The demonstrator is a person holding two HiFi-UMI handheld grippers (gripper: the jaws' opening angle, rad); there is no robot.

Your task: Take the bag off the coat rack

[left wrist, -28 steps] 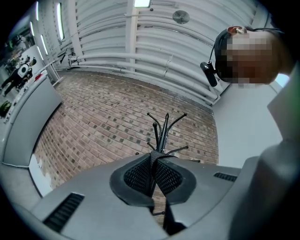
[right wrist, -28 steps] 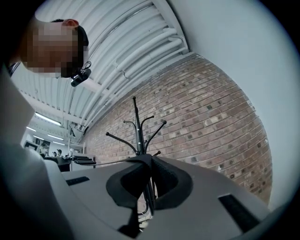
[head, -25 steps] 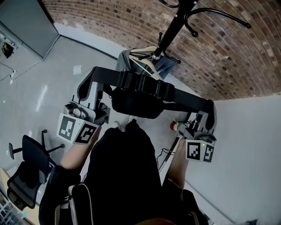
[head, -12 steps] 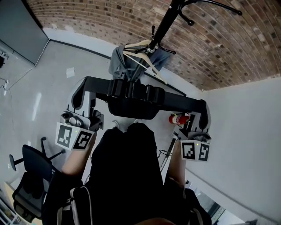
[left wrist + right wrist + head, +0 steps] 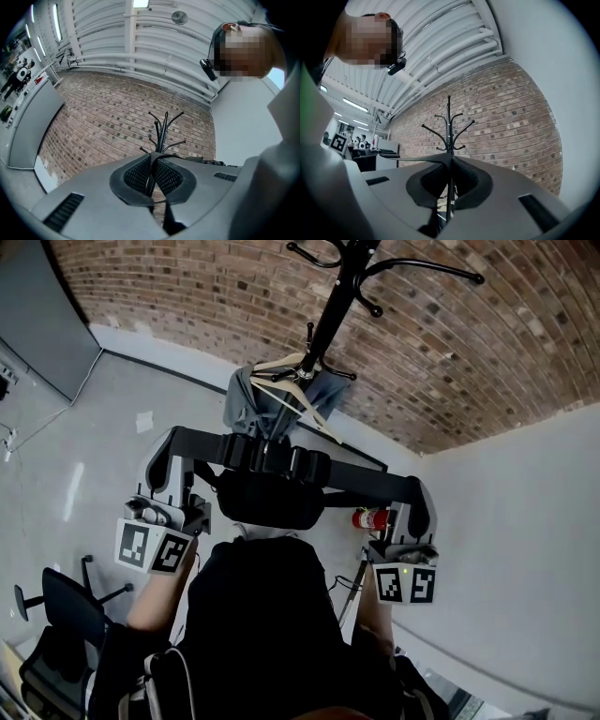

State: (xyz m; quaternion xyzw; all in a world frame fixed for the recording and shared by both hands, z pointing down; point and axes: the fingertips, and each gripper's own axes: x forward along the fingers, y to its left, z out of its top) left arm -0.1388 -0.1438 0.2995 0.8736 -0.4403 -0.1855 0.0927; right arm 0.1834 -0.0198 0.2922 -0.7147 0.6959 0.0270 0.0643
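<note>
Bag (image 5: 270,501) hangs mid-frame, clear of the coat rack (image 5: 330,315) at its 12 o'clock; judged already off the hooks. Your left hand-held gripper (image 5: 152,164), at the bag's 9 o'clock, is clenched on the strap (image 5: 366,482). Your right hand-held gripper (image 5: 449,173), at 3 o'clock, pinches the other end. The strap is stretched level between them, so the pouch sags free. A grey garment (image 5: 248,399) hangs on the rack.

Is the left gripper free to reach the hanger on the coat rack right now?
Probably not. The left gripper has its jaws shut on the strap of the bag. The strap runs taut to the right gripper, and the bag hangs on the near side of the hanger.
</note>
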